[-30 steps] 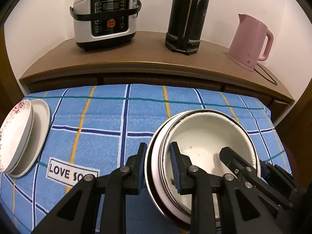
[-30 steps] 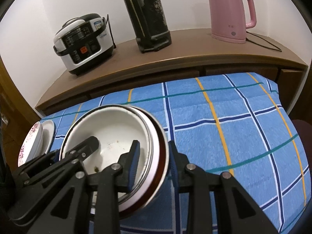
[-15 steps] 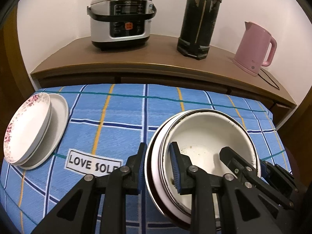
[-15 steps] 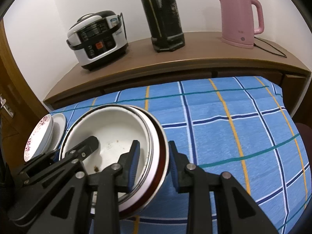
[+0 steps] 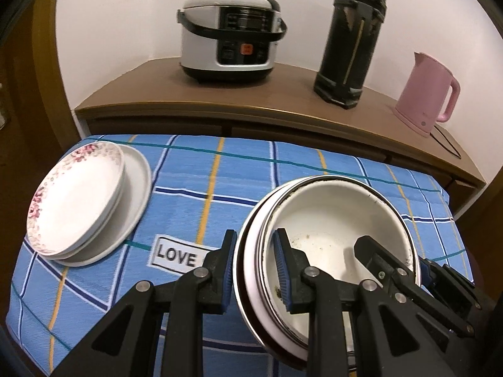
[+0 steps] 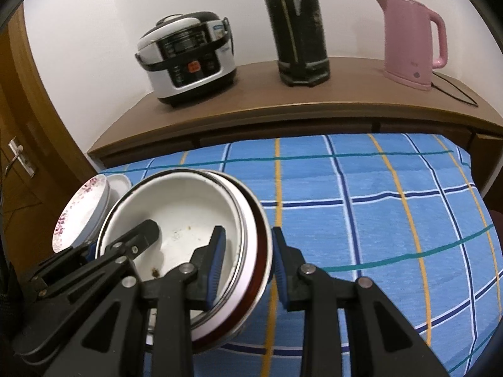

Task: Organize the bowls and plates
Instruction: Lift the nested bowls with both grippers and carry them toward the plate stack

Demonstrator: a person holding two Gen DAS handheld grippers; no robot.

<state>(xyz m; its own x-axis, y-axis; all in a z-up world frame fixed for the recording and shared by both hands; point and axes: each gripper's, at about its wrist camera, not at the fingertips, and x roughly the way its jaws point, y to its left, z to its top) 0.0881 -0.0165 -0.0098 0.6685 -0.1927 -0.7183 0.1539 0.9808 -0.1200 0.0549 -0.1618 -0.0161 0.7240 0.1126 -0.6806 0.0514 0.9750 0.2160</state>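
A nested stack of bowls (image 5: 330,229), a stained white enamel bowl inside a white one and a dark red one, hangs just above the blue checked cloth (image 5: 201,169). My left gripper (image 5: 255,242) is shut on the stack's left rim, one pad inside and one outside. My right gripper (image 6: 247,235) is shut on the right rim of the same bowl stack (image 6: 182,213) in the same way. Each gripper shows at the edge of the other's view. A pile of plates (image 5: 75,201) topped by a floral-rimmed one lies at the cloth's left end, also seen as the plate pile (image 6: 83,207) behind the bowls.
Behind the cloth runs a wooden sideboard (image 5: 220,106) with a rice cooker (image 5: 229,50), a black thermos (image 5: 352,40) and a pink kettle (image 5: 424,100) with its cord. A wooden door with a handle (image 6: 19,157) stands at the far left. The blue cloth (image 6: 377,207) stretches right.
Both grippers have carried the bowl stack to the left, toward the plate pile, which now shows fuller and nearer. The grips on the rims are unchanged.
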